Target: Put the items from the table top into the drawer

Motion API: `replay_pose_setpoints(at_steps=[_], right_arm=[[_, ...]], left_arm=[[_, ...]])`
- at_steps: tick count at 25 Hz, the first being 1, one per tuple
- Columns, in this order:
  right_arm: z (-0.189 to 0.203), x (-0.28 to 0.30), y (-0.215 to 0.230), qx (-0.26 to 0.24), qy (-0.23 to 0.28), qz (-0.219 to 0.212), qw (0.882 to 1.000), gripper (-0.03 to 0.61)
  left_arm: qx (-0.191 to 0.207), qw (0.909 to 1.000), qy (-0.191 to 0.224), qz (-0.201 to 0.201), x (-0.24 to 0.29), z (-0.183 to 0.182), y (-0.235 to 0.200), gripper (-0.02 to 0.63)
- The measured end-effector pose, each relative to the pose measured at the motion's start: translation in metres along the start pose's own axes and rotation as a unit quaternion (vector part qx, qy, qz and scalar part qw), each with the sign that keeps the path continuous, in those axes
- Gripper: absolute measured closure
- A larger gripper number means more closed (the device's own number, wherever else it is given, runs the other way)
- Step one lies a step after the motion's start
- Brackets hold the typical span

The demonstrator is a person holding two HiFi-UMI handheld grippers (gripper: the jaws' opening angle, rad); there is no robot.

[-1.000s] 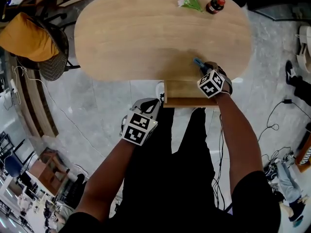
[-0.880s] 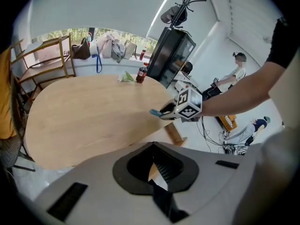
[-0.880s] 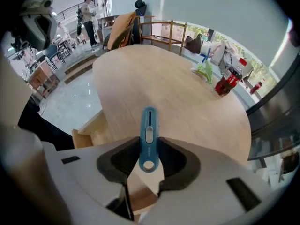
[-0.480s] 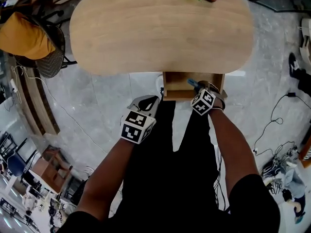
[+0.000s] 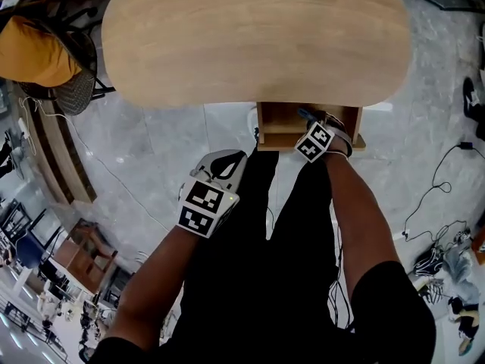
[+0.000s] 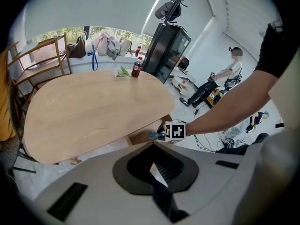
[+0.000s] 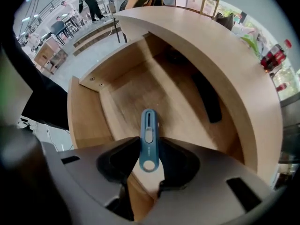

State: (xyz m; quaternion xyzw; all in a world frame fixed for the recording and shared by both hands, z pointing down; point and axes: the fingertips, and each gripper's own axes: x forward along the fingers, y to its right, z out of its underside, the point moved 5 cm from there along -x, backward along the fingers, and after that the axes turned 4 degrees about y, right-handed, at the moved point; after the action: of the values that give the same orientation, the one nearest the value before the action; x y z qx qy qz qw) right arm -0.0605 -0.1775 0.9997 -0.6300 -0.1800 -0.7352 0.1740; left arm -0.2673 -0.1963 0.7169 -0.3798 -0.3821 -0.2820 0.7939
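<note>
My right gripper (image 7: pixel 149 162) points down over the open wooden drawer (image 7: pixel 101 104) and is shut on a blue utility knife (image 7: pixel 149 137), whose tip hangs above the drawer floor. From the head view the same gripper (image 5: pixel 312 123) sits over the drawer (image 5: pixel 276 127) under the table's near edge. The left gripper (image 5: pixel 229 161) hangs left of the drawer over the floor; its jaws look shut with nothing in them. On the oval wooden table (image 6: pixel 89 109), at its far end, stand a dark bottle with a red cap (image 6: pixel 136 67) and a green flower sprig (image 6: pixel 123 72).
A long black object (image 7: pixel 207 102) lies at the back of the drawer. A chair with a yellow cushion (image 5: pixel 38 51) stands left of the table. A black cabinet (image 6: pixel 164 46) and a seated person (image 6: pixel 220 78) are beyond the table. Cables trail on the floor at right (image 5: pixel 439 180).
The right gripper has carried the blue knife from the table's near edge down and toward me, over the open drawer. The left gripper has hardly shifted.
</note>
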Motion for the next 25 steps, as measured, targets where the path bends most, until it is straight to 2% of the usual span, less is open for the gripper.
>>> replay_pose_setpoints(at_steps=[7,14,17,20,25], right_arm=[[-0.003,-0.013,0.000,0.023,0.004,-0.028,0.999,0.419],[0.014,-0.085,-0.003,0.010,0.039,-0.038,0.998,0.419],[0.029,-0.140,0.000,0.014,0.071,-0.048,0.996,0.419],[0.028,-0.205,0.000,0.020,0.121,-0.066,0.990,0.419],[0.014,-0.311,0.009,0.031,0.231,-0.082,0.969,0.425]], left_arm=[[-0.014,0.9997,0.005,-0.019,-0.002,0.003,0.007,0.612],[-0.010,0.9979,0.052,-0.036,-0.008,-0.033,0.054,0.612],[-0.014,0.9965,0.073,-0.040,-0.016,-0.050,0.088,0.612],[-0.037,0.9925,0.105,-0.049,-0.036,-0.059,0.114,0.612],[-0.054,0.9814,0.164,-0.085,-0.073,-0.072,0.150,0.612]])
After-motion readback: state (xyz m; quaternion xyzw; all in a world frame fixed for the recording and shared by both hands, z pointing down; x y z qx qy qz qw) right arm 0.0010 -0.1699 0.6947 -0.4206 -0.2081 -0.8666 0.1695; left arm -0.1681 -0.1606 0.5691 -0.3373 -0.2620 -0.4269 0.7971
